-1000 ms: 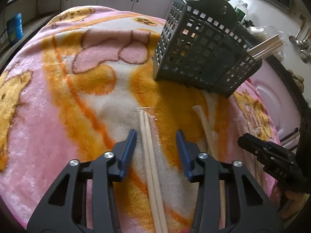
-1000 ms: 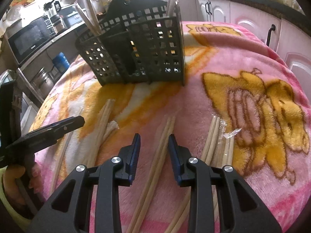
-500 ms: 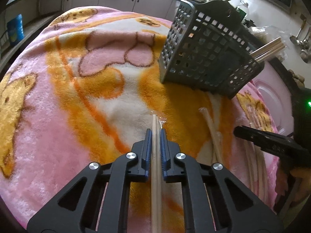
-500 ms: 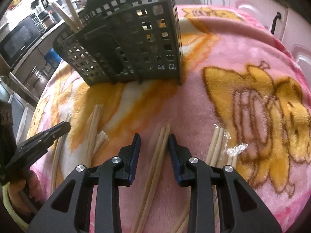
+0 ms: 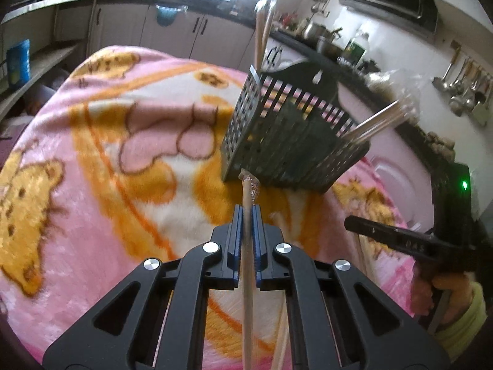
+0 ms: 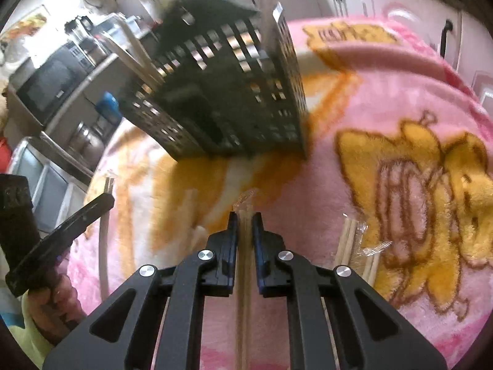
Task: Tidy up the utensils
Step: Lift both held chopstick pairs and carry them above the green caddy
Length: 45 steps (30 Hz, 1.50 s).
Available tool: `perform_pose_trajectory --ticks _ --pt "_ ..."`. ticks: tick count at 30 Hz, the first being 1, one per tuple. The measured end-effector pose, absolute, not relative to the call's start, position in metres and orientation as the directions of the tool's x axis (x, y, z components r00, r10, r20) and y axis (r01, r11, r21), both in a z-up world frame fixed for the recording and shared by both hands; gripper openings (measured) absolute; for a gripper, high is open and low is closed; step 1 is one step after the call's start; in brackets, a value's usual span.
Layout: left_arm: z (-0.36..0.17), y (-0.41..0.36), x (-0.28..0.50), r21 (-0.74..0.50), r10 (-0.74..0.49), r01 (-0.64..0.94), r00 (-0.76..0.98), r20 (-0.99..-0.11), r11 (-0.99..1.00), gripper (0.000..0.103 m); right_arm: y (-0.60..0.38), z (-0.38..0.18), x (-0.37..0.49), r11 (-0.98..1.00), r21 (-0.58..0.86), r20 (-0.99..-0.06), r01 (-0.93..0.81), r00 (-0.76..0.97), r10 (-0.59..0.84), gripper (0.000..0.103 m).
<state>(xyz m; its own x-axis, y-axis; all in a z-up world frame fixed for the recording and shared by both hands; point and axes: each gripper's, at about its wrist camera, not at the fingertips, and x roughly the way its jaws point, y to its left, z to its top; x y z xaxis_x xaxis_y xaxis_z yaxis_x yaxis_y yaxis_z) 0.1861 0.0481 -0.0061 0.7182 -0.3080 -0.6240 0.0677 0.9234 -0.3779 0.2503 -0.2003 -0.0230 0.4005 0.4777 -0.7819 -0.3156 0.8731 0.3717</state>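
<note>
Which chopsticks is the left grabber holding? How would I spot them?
Find the pink and orange blanket, then the dark grid basket standing on it. Just in front of the basket, the left gripper is shut on one wrapped chopstick pair, its crinkly tip pointing at the basket. The other loose pairs lie flat on the blanket; this one is lifted and clamped between blue pads.

A fluffy, soft pile is shown by the pink blanket (image 5: 92,209). The perforated basket (image 5: 277,141) is made of matt grey plastic. Pale wooden chopsticks (image 5: 248,215) are wrapped in glossy clear film.
</note>
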Motion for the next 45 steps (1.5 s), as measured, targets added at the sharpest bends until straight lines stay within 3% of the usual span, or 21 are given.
perform_pose_trajectory --ticks 23,45 --pt "0.081 0.038 0.193 -0.358 -0.315 0.161 0.846 -0.430 0.920 0.001 -0.223 0.070 0.201 0.868 0.342 -0.431 -0.360 0.761 0.485 0.010" --pt "0.155 0.026 0.244 -0.303 -0.203 0.129 0.952 -0.227 0.944 0.001 -0.223 0.137 0.219 0.876 0.301 -0.261 -0.377 0.851 0.456 0.010"
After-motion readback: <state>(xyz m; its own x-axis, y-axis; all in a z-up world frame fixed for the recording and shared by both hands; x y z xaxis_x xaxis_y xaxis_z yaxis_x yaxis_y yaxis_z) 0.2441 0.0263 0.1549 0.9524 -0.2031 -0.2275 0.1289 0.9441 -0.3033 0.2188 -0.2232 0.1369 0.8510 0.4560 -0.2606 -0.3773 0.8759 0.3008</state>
